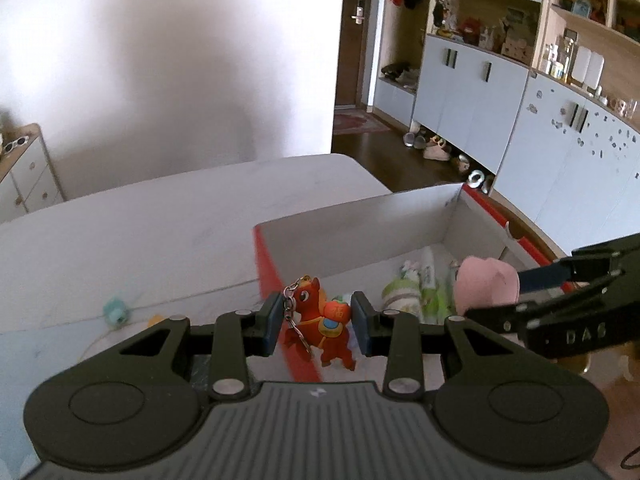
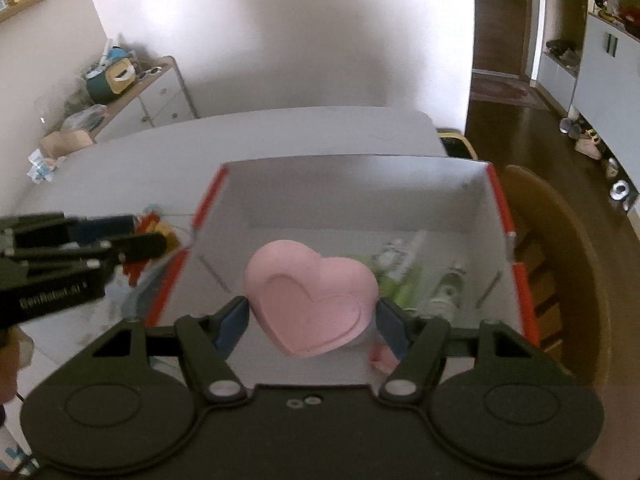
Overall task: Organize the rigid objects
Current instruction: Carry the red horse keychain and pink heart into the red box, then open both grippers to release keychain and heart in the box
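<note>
The horse (image 1: pixel 326 320) hangs in the left gripper (image 1: pixel 318 322), at the box (image 1: pixel 360 216) edge. The right gripper (image 2: pixel 312 320) holds a heart (image 2: pixel 312 300) over the box. The horse might fall outside.

Between the left claw's (image 1: pixel 316 322) blue pads (image 1: pixel 273 322) hangs an orange-red horse keychain (image 1: pixel 326 326) with a blue saddle patch. The right claw (image 2: pixel 312 322) frames a pale pink heart-shaped box (image 2: pixel 310 300). Beyond both, the cardboard box (image 2: pixel 352 188) is white inside, red-edged.

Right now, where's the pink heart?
The pink heart sits between the right gripper's jaws, held over the open box, above the green packets inside.
</note>
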A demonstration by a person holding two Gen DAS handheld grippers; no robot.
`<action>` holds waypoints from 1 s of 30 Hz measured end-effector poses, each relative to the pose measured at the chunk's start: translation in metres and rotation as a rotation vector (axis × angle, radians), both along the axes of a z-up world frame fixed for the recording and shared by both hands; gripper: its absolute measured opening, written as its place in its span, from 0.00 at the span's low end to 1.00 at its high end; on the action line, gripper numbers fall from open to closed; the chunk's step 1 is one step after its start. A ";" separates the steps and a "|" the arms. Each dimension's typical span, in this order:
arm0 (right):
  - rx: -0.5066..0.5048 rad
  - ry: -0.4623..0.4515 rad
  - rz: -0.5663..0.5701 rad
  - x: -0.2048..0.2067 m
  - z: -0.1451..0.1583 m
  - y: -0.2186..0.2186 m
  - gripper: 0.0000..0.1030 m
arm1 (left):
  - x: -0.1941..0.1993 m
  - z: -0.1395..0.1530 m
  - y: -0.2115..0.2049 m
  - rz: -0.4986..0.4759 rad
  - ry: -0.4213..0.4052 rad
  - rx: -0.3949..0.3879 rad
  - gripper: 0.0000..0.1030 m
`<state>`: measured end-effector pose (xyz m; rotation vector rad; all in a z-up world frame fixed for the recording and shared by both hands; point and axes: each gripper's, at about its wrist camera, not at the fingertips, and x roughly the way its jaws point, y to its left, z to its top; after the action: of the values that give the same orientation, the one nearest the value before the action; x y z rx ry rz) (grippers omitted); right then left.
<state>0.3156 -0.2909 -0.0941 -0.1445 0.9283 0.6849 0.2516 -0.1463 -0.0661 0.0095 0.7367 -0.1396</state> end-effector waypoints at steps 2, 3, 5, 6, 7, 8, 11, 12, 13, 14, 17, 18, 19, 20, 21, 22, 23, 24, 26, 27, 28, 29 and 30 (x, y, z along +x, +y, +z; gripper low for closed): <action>-0.008 0.009 0.000 0.005 -0.005 -0.006 0.67 | 0.012 -0.002 -0.010 -0.010 0.015 0.005 0.35; -0.014 0.014 0.001 0.008 -0.007 -0.008 0.67 | 0.019 -0.004 -0.015 -0.016 0.025 0.007 0.35; -0.026 0.017 0.010 0.012 -0.012 -0.010 0.67 | 0.033 -0.009 -0.023 -0.022 0.046 0.013 0.35; -0.033 0.017 0.018 0.015 -0.014 -0.012 0.67 | 0.039 -0.012 -0.027 -0.027 0.056 0.013 0.35; -0.041 0.017 0.023 0.016 -0.017 -0.012 0.67 | 0.045 -0.014 -0.032 -0.027 0.064 0.017 0.35; -0.049 0.026 0.031 0.019 -0.020 -0.012 0.67 | 0.051 -0.018 -0.036 -0.031 0.075 0.024 0.35; -0.073 0.040 0.058 0.024 -0.027 -0.012 0.67 | 0.071 -0.031 -0.046 -0.042 0.114 0.045 0.35; -0.083 0.041 0.067 0.025 -0.029 -0.011 0.67 | 0.079 -0.036 -0.049 -0.043 0.129 0.051 0.35; -0.090 0.043 0.074 0.026 -0.031 -0.011 0.67 | 0.084 -0.040 -0.051 -0.040 0.137 0.059 0.35; -0.097 0.049 0.085 0.028 -0.033 -0.010 0.67 | 0.090 -0.044 -0.054 -0.039 0.145 0.069 0.35; -0.116 0.059 0.103 0.032 -0.038 -0.009 0.67 | 0.106 -0.055 -0.062 -0.037 0.157 0.104 0.35; -0.120 0.061 0.106 0.033 -0.040 -0.010 0.67 | 0.110 -0.057 -0.064 -0.035 0.164 0.110 0.35; -0.124 0.066 0.108 0.034 -0.042 -0.010 0.67 | 0.114 -0.060 -0.065 -0.033 0.171 0.113 0.35; -0.125 0.071 0.109 0.035 -0.043 -0.010 0.67 | 0.118 -0.062 -0.067 -0.032 0.177 0.118 0.35; -0.127 0.075 0.112 0.035 -0.045 -0.009 0.67 | 0.122 -0.064 -0.069 -0.035 0.178 0.128 0.35; -0.134 0.080 0.120 0.035 -0.046 -0.009 0.67 | 0.125 -0.067 -0.072 -0.038 0.180 0.140 0.35; -0.140 0.075 0.126 0.034 -0.047 -0.008 0.67 | 0.128 -0.069 -0.074 -0.040 0.185 0.149 0.35; -0.147 0.071 0.131 0.034 -0.048 -0.007 0.66 | 0.132 -0.071 -0.076 -0.043 0.194 0.156 0.35; -0.149 0.072 0.135 0.035 -0.048 -0.006 0.66 | 0.137 -0.077 -0.077 -0.038 0.216 0.156 0.35; -0.148 0.073 0.135 0.035 -0.049 -0.006 0.66 | 0.140 -0.079 -0.078 -0.036 0.226 0.156 0.35; -0.146 0.075 0.134 0.036 -0.049 -0.006 0.66 | 0.141 -0.081 -0.078 -0.035 0.235 0.156 0.35; -0.145 0.077 0.133 0.036 -0.050 -0.006 0.66 | 0.143 -0.084 -0.079 -0.036 0.246 0.159 0.35; -0.144 0.081 0.131 0.037 -0.050 -0.007 0.66 | 0.144 -0.085 -0.079 -0.035 0.254 0.160 0.35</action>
<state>0.3526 -0.2978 -0.1443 -0.3093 1.0529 0.7493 0.3958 -0.2251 -0.1508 0.1595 1.0001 -0.1161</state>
